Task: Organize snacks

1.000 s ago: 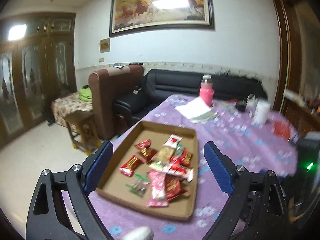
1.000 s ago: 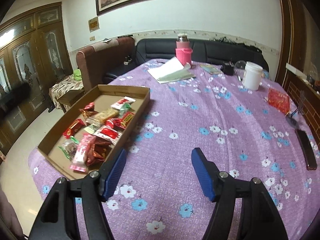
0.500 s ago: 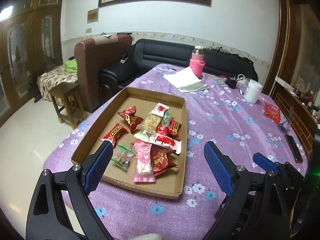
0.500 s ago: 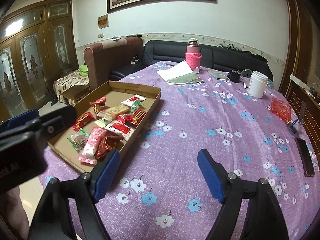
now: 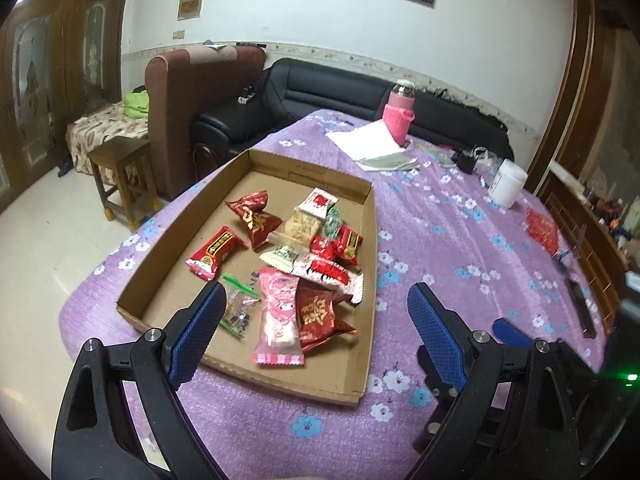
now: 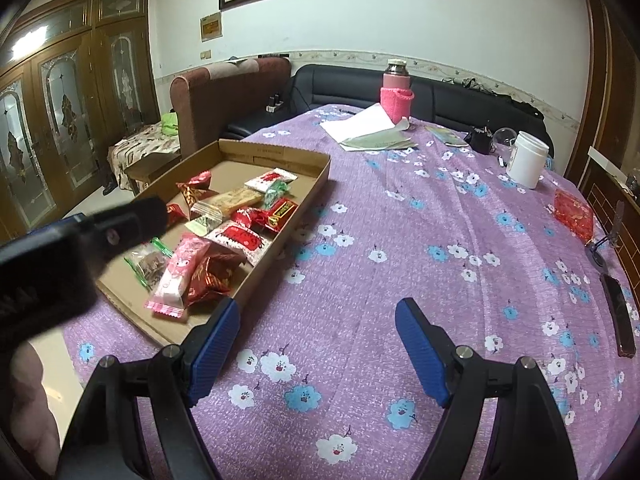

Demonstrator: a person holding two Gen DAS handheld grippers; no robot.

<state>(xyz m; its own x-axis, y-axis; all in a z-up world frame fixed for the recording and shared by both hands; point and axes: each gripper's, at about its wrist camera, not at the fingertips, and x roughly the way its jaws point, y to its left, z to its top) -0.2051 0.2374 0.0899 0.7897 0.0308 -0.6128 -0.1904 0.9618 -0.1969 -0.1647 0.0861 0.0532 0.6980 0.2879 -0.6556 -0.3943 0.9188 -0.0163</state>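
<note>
Approach is the change we note: over the last second the left hand-held gripper has moved closer to and lower over the cardboard tray, so the snack packets now fill more of its view. We judge this as the lead-in to a first pick; nothing has yet been lifted or sorted. Its jaws stand wide apart and hold nothing. The tray rests on the desk, at its left edge. The pink packet and the red packet lie nearest, in line with the gap between the blue pads but not yet between them. The right hand-held gripper hangs over bare purple cloth just right of the tray, jaws likewise apart and empty, well clear of the packets.
</note>
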